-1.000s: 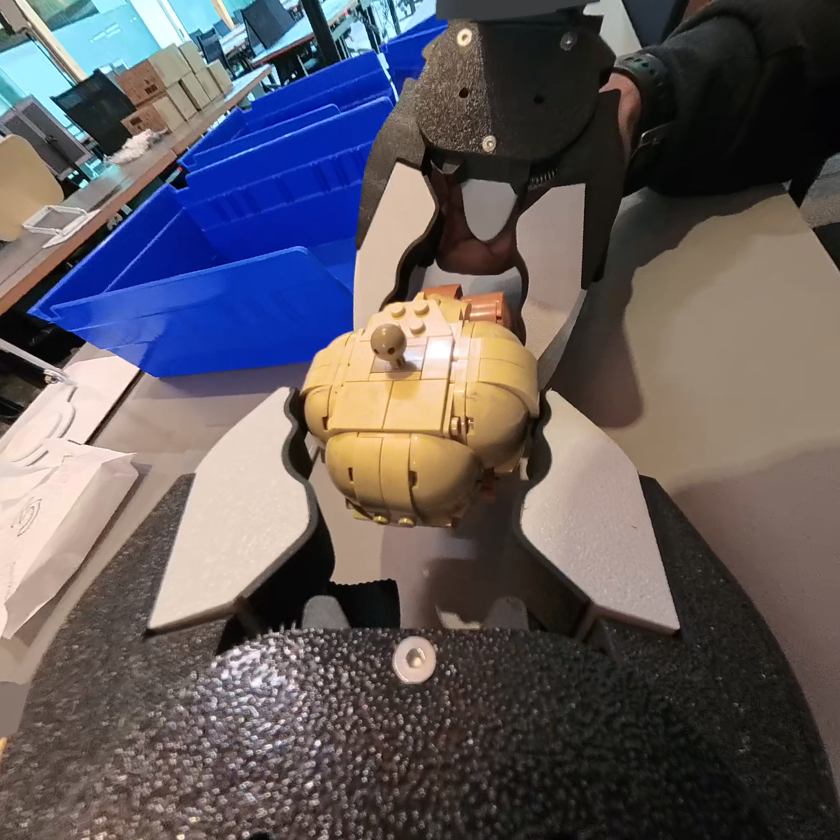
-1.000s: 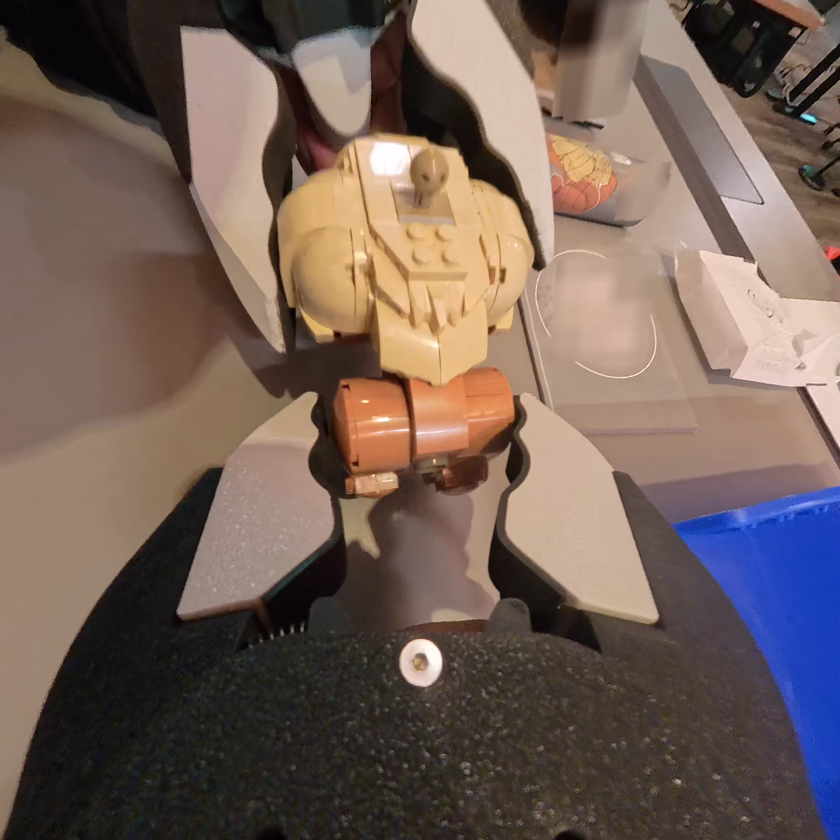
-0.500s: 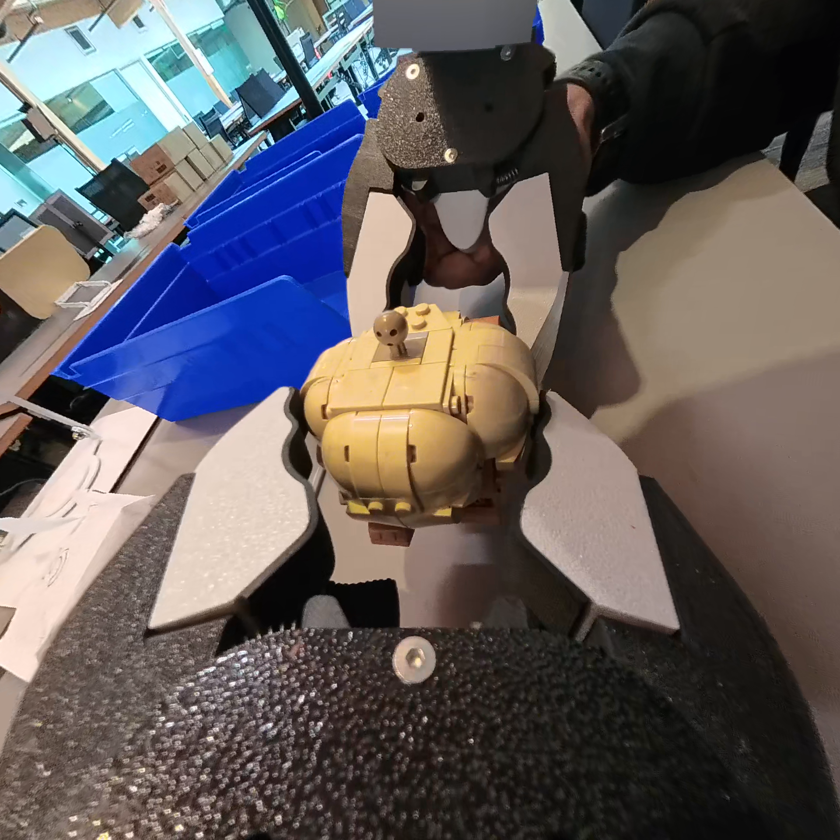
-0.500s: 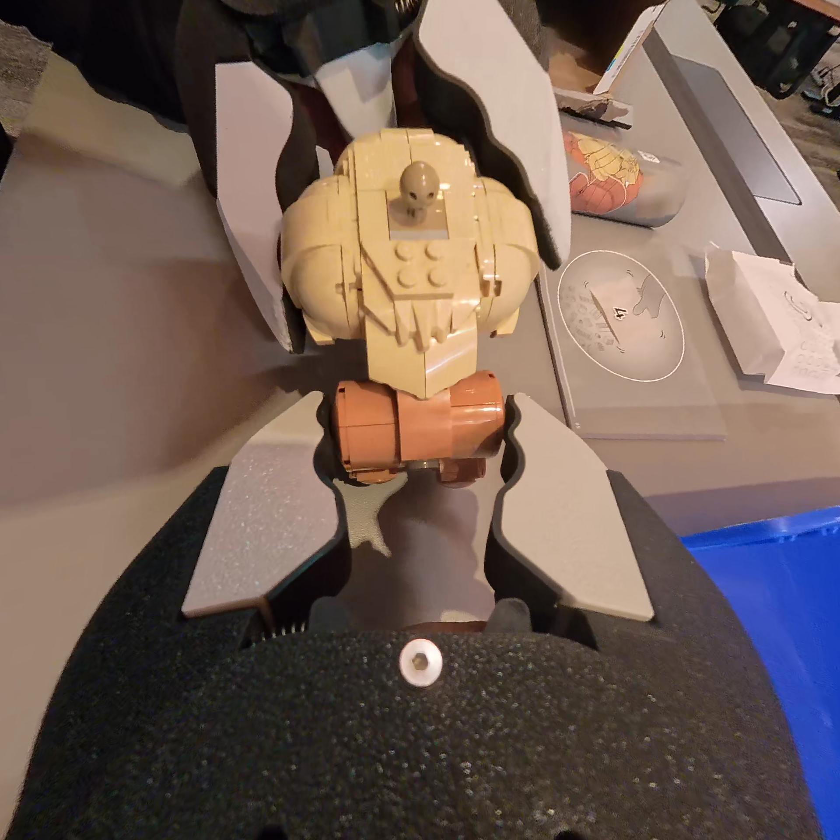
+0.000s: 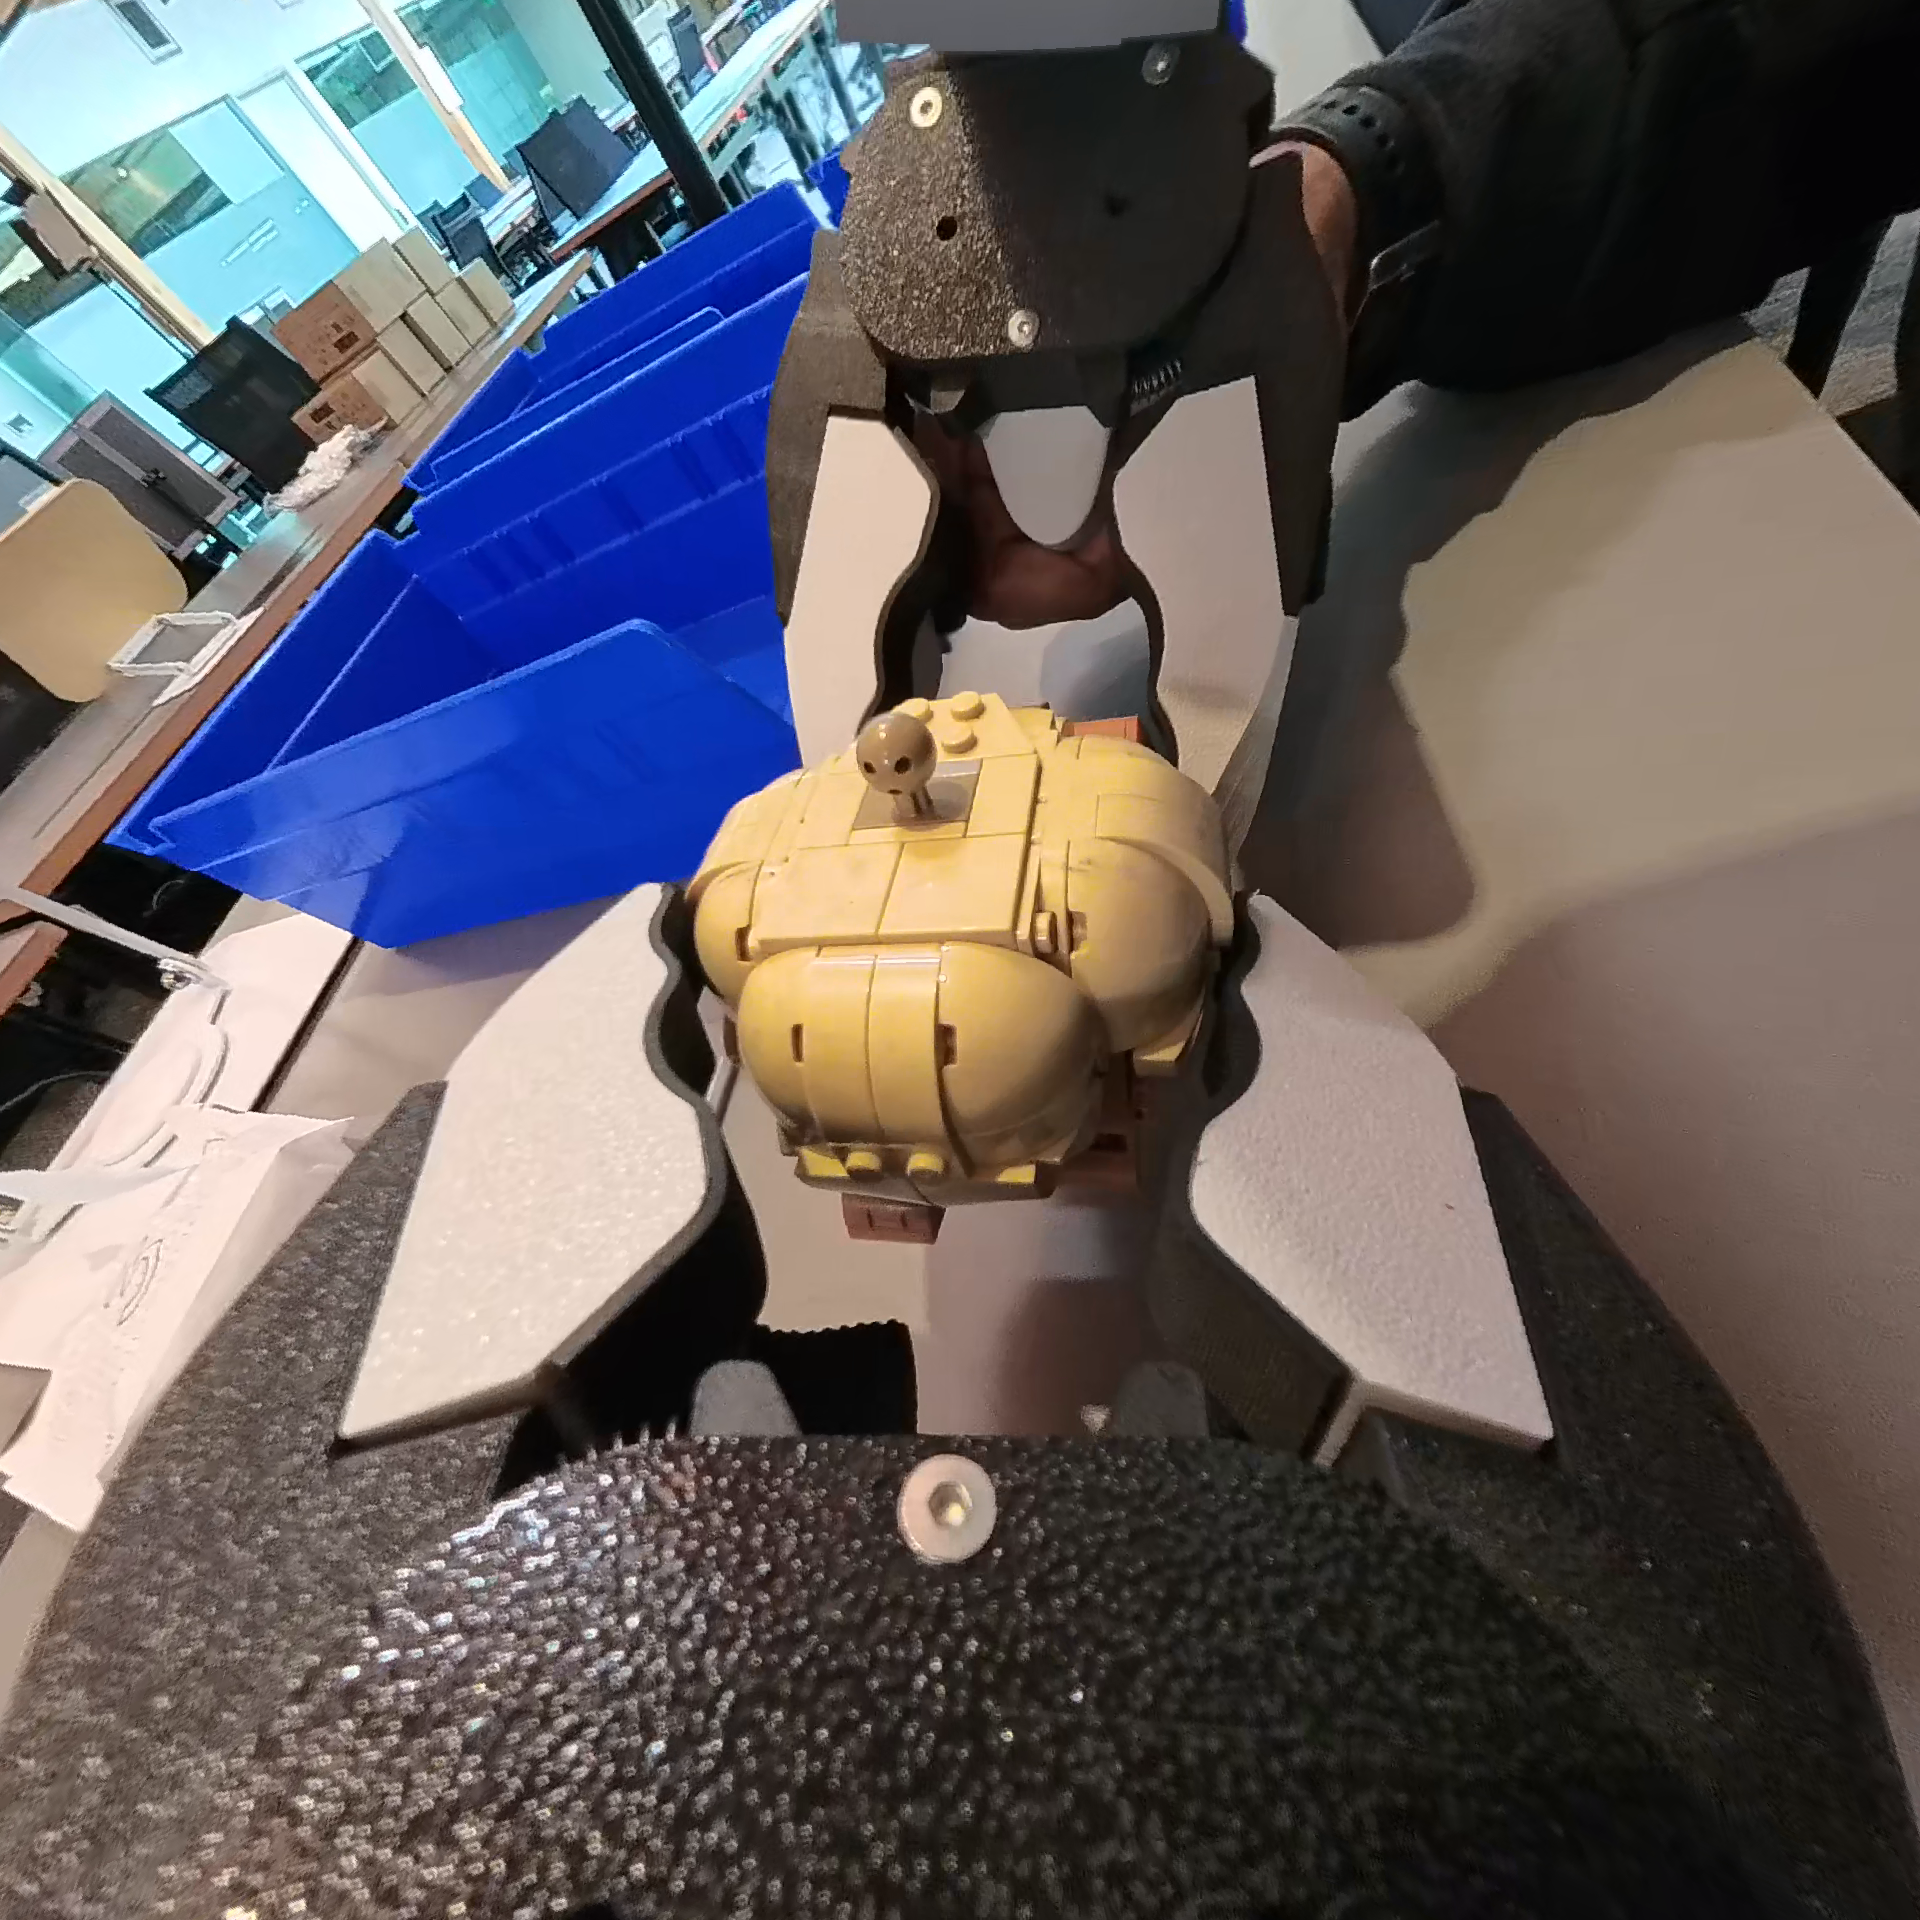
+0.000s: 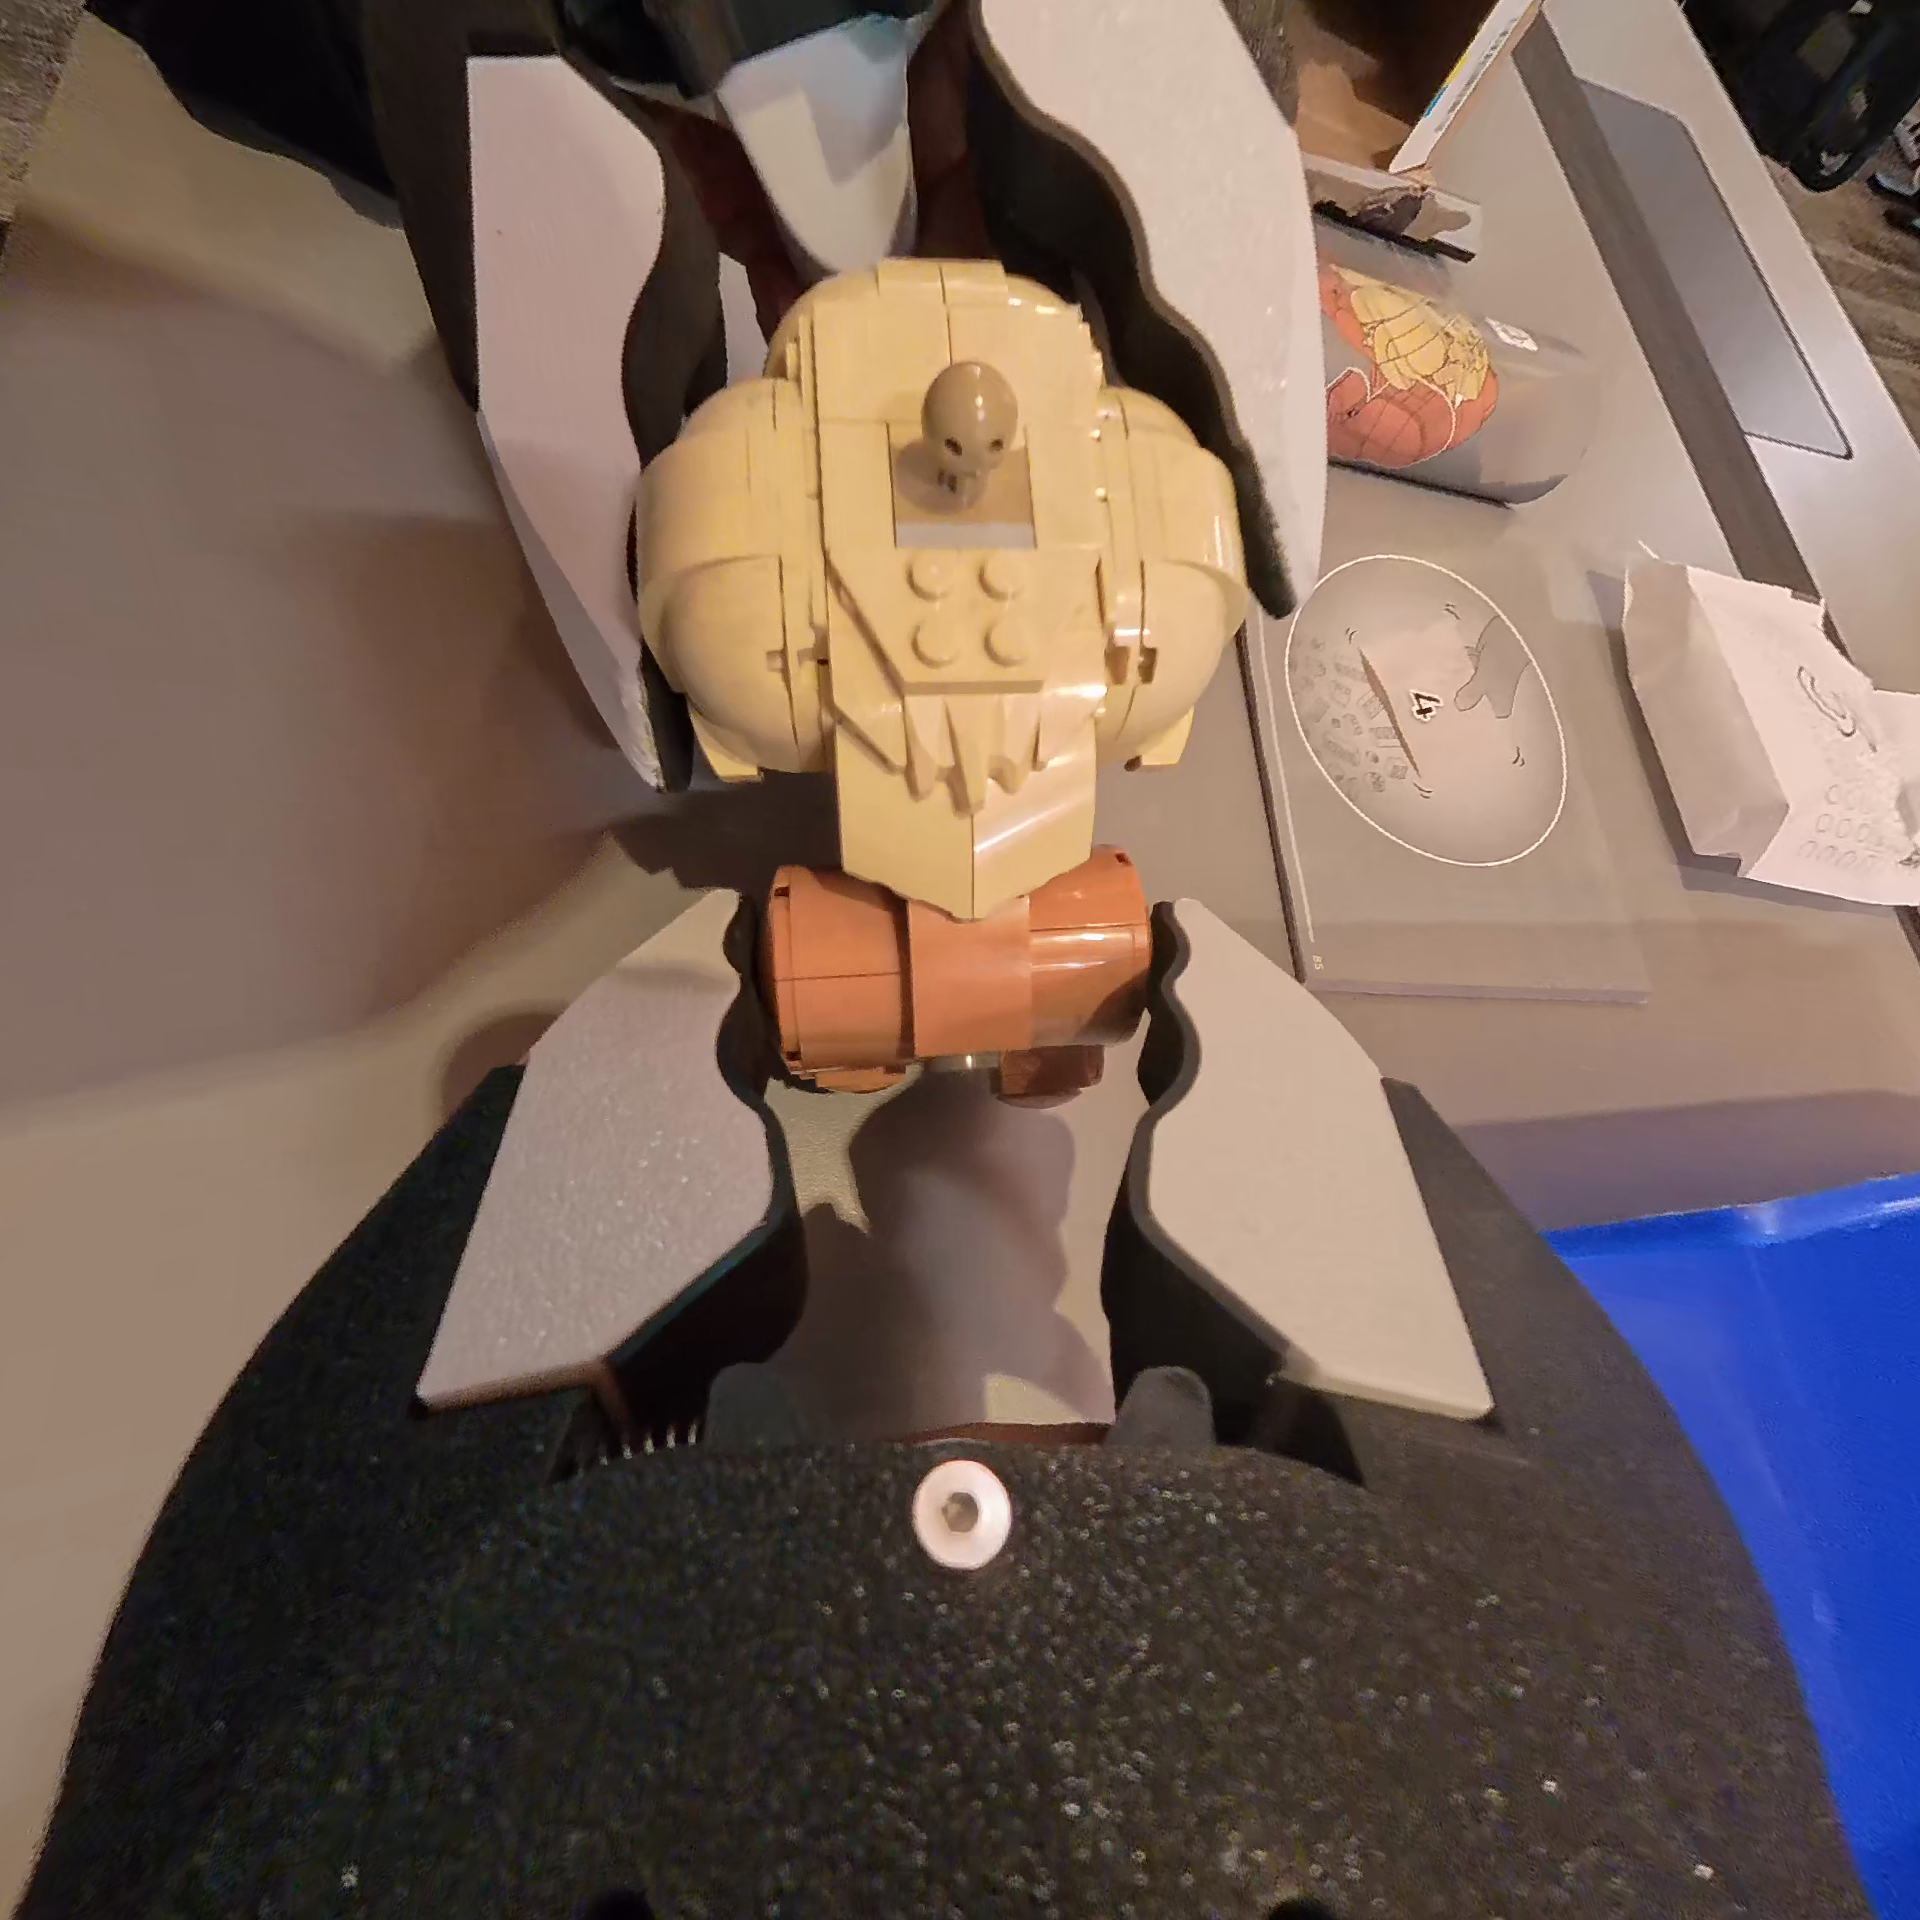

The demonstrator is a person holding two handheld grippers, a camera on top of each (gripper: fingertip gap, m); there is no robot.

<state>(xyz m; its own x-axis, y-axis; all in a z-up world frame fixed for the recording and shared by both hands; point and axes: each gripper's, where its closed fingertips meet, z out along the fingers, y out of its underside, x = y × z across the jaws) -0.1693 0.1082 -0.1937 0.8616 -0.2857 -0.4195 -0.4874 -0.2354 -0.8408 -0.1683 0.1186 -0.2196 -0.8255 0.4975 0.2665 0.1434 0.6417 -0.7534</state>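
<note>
A brick-built model with a rounded tan body (image 5: pixel 935 935) and a brown cylindrical part (image 6: pixel 956 966) is held above the table between both grippers. My left gripper (image 5: pixel 956 935) is shut on the tan body, with a pad pressed against each side. My right gripper (image 6: pixel 956 961) is shut on the brown cylinder at the model's other end. A small round-headed knob (image 5: pixel 896 753) stands on top of the tan body (image 6: pixel 935 582). Each gripper faces the other: the right one (image 5: pixel 1039 665) shows in the left wrist view, and the left one (image 6: pixel 935 468) in the right wrist view.
Blue bins (image 5: pixel 468 790) stand in a row on the table's side and show at the corner of the right wrist view (image 6: pixel 1745 1455). A grey booklet (image 6: pixel 1455 831), crumpled white paper (image 6: pixel 1766 727) and a lying can (image 6: pixel 1434 384) are on the grey table (image 5: pixel 1610 987). A dark-sleeved arm (image 5: pixel 1610 187) holds the right gripper. Less than 4 cm separates the two grippers' tips.
Both grippers have moved together with the model, which has risen and tilted a little. The right pads have closed slightly tighter on the brown cylinder. The left grasp is unchanged.
</note>
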